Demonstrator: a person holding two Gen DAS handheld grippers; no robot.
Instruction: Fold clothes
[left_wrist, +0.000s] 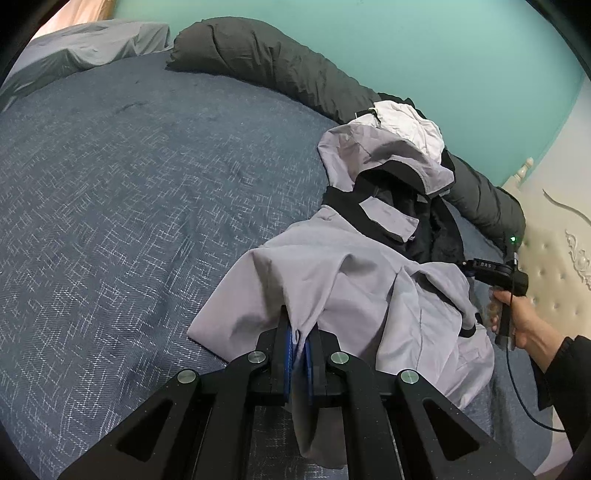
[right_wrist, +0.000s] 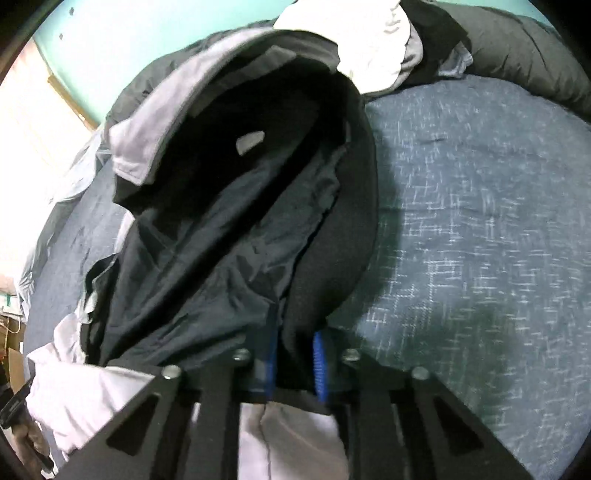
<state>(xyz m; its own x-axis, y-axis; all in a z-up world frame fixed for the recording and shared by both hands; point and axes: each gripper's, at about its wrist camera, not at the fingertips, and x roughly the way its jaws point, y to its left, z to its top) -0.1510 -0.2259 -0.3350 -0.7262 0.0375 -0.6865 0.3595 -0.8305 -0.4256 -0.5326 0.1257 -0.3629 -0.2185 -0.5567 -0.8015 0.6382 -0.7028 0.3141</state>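
Note:
A light grey jacket with black trim and dark lining lies crumpled on the blue bed, hood toward the wall. My left gripper is shut on a fold of its grey hem, which hangs down between the blue pads. My right gripper is shut on the jacket's black inner edge; the dark lining spreads up and left of it. The right gripper also shows in the left wrist view, held by a hand at the jacket's right side.
A blue patterned bedspread covers the bed. A dark rolled duvet runs along the teal wall. A white garment lies behind the hood. A cream tufted headboard is at the right, grey pillows at far left.

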